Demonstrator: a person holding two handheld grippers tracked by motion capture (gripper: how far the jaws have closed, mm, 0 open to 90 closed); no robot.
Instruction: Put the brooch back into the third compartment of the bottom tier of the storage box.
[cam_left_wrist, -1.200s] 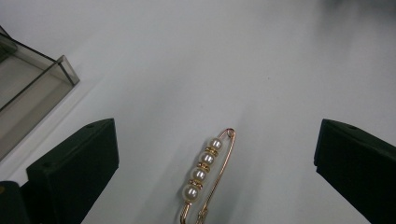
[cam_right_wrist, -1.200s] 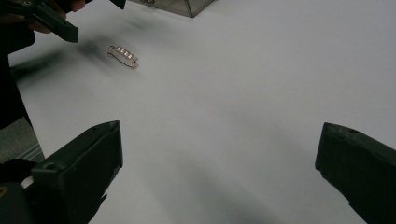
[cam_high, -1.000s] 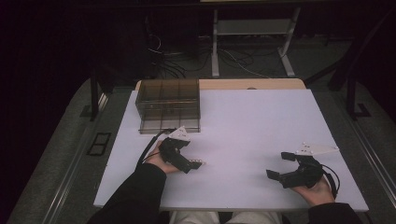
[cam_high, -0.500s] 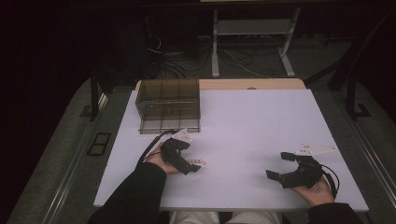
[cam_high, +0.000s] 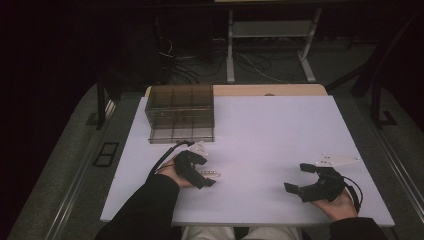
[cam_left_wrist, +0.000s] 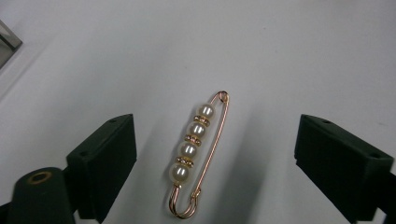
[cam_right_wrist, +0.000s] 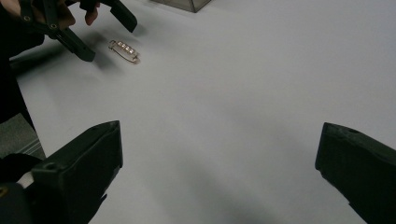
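A white desk (cam_high: 280, 130) fills mid-frame, a smoky compartment box (cam_high: 181, 112) at upper left. Lower left, the left gripper (cam_high: 206, 176), its jaws just narrowing, straddles a pearl pin (cam_left_wrist: 196, 151) untouched. The thin pin may skid or tilt if pinched off-centre. The right gripper (cam_high: 296, 177) gapes empty.

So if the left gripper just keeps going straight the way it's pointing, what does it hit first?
Most likely the pearl brooch pin: it lies on the white table between the left gripper's open jaws, which have just been closing, untouched so far.
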